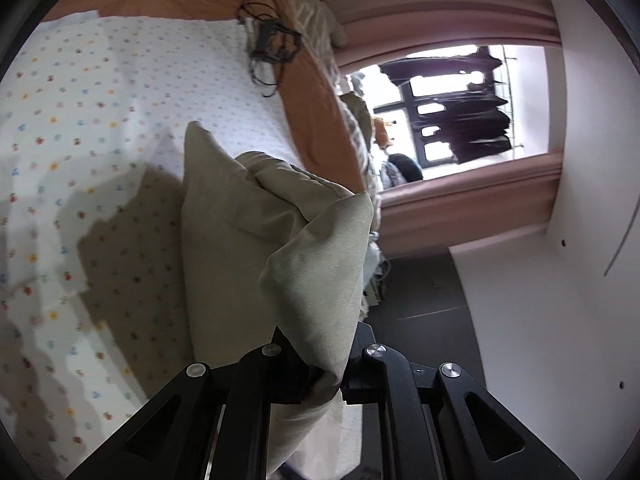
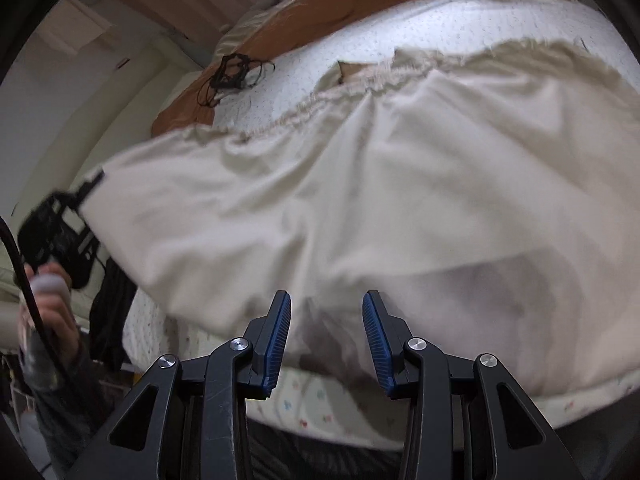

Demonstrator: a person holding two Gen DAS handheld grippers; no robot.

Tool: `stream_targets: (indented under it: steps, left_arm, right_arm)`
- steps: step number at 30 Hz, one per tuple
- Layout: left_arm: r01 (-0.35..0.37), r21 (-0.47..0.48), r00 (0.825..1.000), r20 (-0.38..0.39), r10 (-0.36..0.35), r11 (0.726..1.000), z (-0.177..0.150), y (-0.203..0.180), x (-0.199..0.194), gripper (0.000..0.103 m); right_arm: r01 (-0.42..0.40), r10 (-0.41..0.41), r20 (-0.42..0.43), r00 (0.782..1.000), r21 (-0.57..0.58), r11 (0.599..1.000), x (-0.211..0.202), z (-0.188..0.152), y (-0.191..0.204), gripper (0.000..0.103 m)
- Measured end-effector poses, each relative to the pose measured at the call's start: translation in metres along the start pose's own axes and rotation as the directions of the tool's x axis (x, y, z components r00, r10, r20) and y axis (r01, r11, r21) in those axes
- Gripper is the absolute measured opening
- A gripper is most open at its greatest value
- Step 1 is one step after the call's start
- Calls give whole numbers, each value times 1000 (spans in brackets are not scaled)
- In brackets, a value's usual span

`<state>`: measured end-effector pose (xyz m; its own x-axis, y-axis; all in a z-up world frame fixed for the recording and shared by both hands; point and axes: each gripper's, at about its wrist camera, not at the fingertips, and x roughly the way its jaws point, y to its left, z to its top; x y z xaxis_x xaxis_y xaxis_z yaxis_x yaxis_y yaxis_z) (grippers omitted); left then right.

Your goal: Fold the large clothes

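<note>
Left gripper (image 1: 324, 376) clamped on beige garment (image 2: 360, 184) corner, lifted over bed (image 1: 100, 92). Right gripper (image 2: 326, 344) apart, empty, near garment's near edge.

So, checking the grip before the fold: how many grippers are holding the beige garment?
1. The left gripper is shut on a bunched corner of the beige garment, lifted at the bed's edge. The right gripper is open above the cloth, holding nothing.

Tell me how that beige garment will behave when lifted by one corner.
Probably floppy: where the left gripper pinches it, the beige garment bunches and hangs in soft folds. Likely light, since it drapes loosely over the bed. It may sag and slide while carried.
</note>
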<state>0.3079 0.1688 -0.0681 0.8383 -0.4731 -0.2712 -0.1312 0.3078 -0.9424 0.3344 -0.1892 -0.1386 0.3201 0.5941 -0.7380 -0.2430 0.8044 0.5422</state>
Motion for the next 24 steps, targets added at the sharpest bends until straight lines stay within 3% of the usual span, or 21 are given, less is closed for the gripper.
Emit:
stream_targets:
  steps: [5, 10, 14, 24]
  left_arm:
    - [41, 8, 998, -39, -41, 999, -5, -18, 13, 10]
    - [85, 40, 994, -76, -82, 996, -13, -40, 30, 10]
    - [111, 72, 989, -104, -103, 991, -18, -61, 41, 10]
    - [149, 96, 981, -142, -135, 984, -25, -76, 55, 10]
  right_arm:
    - [9, -9, -55, 998, -3, 1000, 23, -16, -3, 33]
    - [-8, 10, -66, 998, 41, 999, 34, -10, -14, 29]
    - [-15, 20, -68, 997, 73, 997, 45, 12, -22, 29]
    - [-13, 26, -70, 997, 173, 985, 82, 75, -42, 13]
